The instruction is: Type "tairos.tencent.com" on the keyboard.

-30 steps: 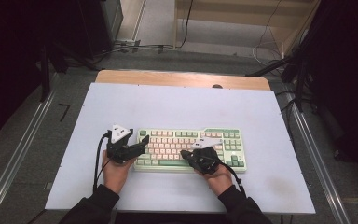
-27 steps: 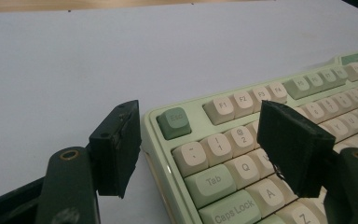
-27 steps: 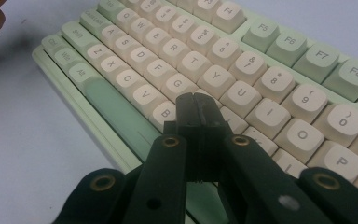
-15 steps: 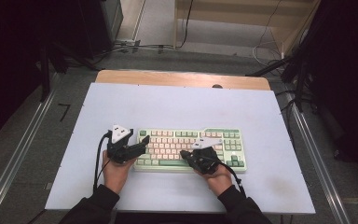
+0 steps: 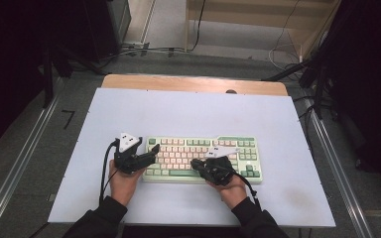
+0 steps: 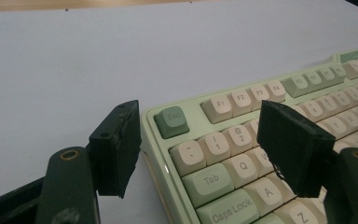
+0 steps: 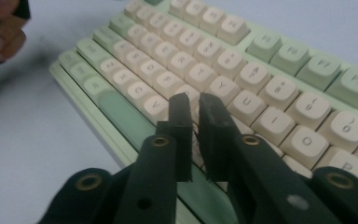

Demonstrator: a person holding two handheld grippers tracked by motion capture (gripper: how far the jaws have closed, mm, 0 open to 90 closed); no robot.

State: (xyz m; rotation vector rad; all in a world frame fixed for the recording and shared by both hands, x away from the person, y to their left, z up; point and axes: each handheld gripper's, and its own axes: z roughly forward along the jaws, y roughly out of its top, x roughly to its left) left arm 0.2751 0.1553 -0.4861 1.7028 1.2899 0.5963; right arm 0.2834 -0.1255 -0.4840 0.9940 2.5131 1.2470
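Observation:
A pale green keyboard (image 5: 203,156) with cream and green keys lies on the white table (image 5: 188,114). My left gripper (image 5: 150,152) stands open at its left end. In the left gripper view (image 6: 200,144) one jaw hangs just off the keyboard's (image 6: 223,154) left edge beside the Esc key, and the other hovers over the Q row. My right gripper (image 5: 194,162) points over the lower middle keys. Its jaws (image 7: 195,100) have just been opening and stand a narrow slit apart above the letter keys (image 7: 261,93), with nothing between them.
A wooden strip (image 5: 193,83) runs along the table's far edge. Metal rails (image 5: 332,163) flank both sides, and cables lie on the floor behind. The person's other hand (image 7: 0,32) shows at the top left of the right gripper view.

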